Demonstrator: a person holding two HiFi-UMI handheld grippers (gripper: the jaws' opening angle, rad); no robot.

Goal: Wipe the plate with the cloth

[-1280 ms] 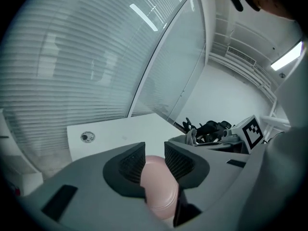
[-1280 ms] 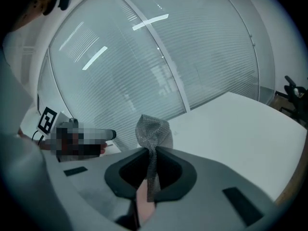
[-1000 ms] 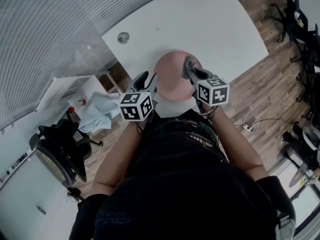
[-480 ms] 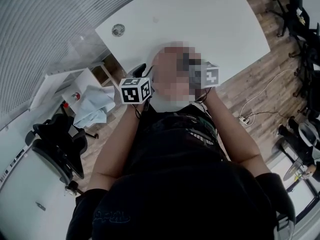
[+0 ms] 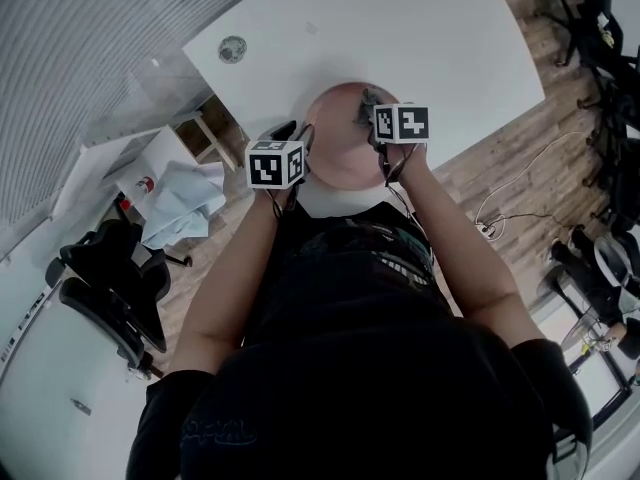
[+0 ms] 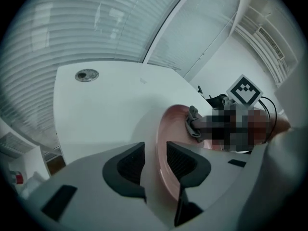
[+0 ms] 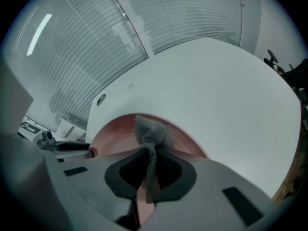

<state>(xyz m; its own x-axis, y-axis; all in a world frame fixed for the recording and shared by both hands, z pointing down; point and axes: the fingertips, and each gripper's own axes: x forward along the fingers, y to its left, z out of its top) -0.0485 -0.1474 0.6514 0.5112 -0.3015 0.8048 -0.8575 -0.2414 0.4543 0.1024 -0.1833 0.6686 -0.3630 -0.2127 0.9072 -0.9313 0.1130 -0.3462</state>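
A pink plate (image 5: 340, 153) lies on the white table (image 5: 420, 38), close to its near edge. My left gripper (image 5: 300, 136) is shut on the plate's left rim (image 6: 161, 143), one jaw on each side of it. My right gripper (image 5: 370, 113) is shut on a crumpled grey cloth (image 7: 149, 133). A strip of that cloth runs down between the jaws, and its bunched end presses on the plate's surface (image 7: 113, 136) near the far rim. In the left gripper view the cloth (image 6: 193, 122) sits on the plate ahead of the jaws.
A round grey cap (image 5: 232, 49) is set in the table's far left corner. Left of the table stand a small white side table with a light blue cloth (image 5: 185, 203) and a black office chair (image 5: 105, 278). A cable (image 5: 505, 218) lies on the wooden floor at right.
My right gripper has carried the cloth farther across the plate, away from the person. My left gripper keeps its hold on the rim. The head camera has shifted a little.
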